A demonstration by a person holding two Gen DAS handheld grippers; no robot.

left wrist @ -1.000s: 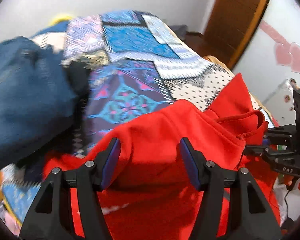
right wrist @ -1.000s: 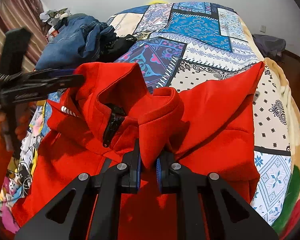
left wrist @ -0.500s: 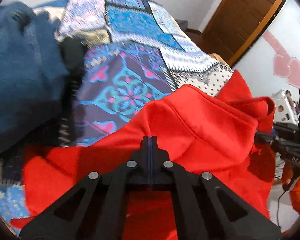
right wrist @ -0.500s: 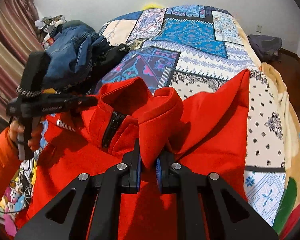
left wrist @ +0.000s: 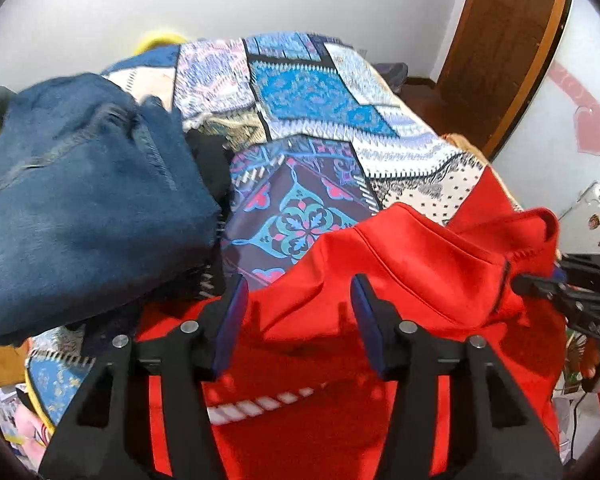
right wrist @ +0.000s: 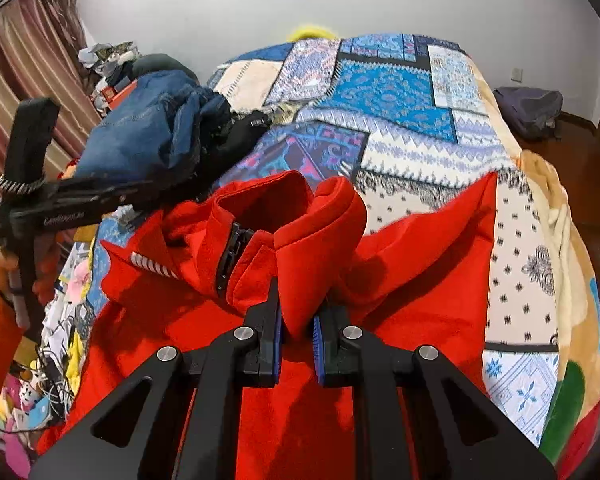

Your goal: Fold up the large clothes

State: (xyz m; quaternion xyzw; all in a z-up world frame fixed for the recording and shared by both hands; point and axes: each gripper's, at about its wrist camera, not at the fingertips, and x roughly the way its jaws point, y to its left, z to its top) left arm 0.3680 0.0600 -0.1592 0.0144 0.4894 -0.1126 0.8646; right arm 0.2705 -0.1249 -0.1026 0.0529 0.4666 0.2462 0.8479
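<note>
The red jacket (right wrist: 416,256) lies bunched up on the patchwork bedspread (right wrist: 384,92), its collar standing up and zipper partly open.

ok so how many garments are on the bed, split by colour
red: 1, the red jacket, pinched at the collar by the right gripper; the left gripper is opening over it
blue: 1 denim heap; I cannot tell how many pieces are in it
black: 1 black garment beside the denim
total: 3 that I can tell apart

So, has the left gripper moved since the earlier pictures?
Yes. In the right wrist view the left gripper now sits farther right, nearer the red jacket collar, against the jeans pile.
</note>
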